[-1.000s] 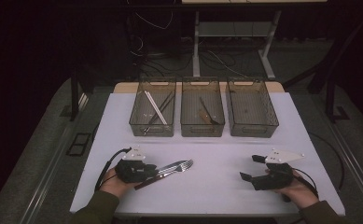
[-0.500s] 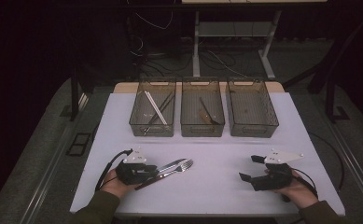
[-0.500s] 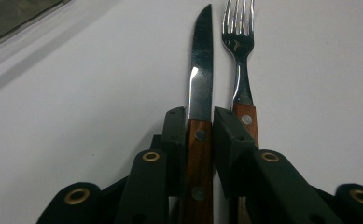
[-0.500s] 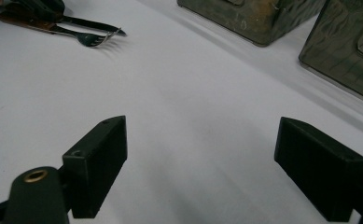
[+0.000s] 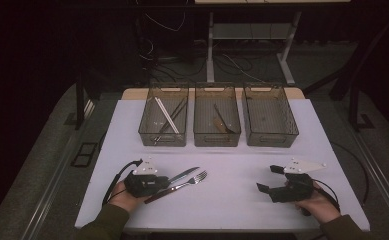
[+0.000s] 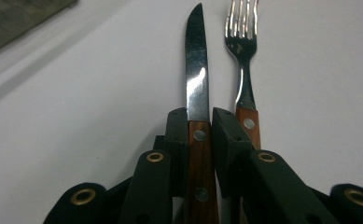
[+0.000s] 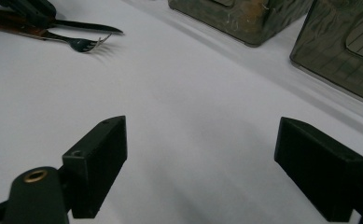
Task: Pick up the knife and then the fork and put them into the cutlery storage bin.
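Observation:
A knife (image 5: pixel 184 175) with a wooden handle and a matching fork (image 5: pixel 196 180) lie side by side on the white table (image 5: pixel 232 200), tips pointing away and to the right. My left gripper (image 5: pixel 162 184) is shut on the knife's handle. In the left gripper view its pads (image 6: pixel 177 135) press the handle from both sides, just behind the knife blade (image 6: pixel 197 79). The fork (image 6: pixel 242 46) lies right beside the jaws, outside them. My right gripper (image 5: pixel 266 178) rests at the front right, open, and its wide-apart jaws (image 7: pixel 200 158) have bare table between them.
Three clear bins stand in a row at the back. The left bin (image 5: pixel 163 142) holds long thin utensils, the middle bin (image 5: pixel 217 144) a few dark pieces, and the right bin (image 5: pixel 272 144) looks empty. The table's front edge is close to both hands.

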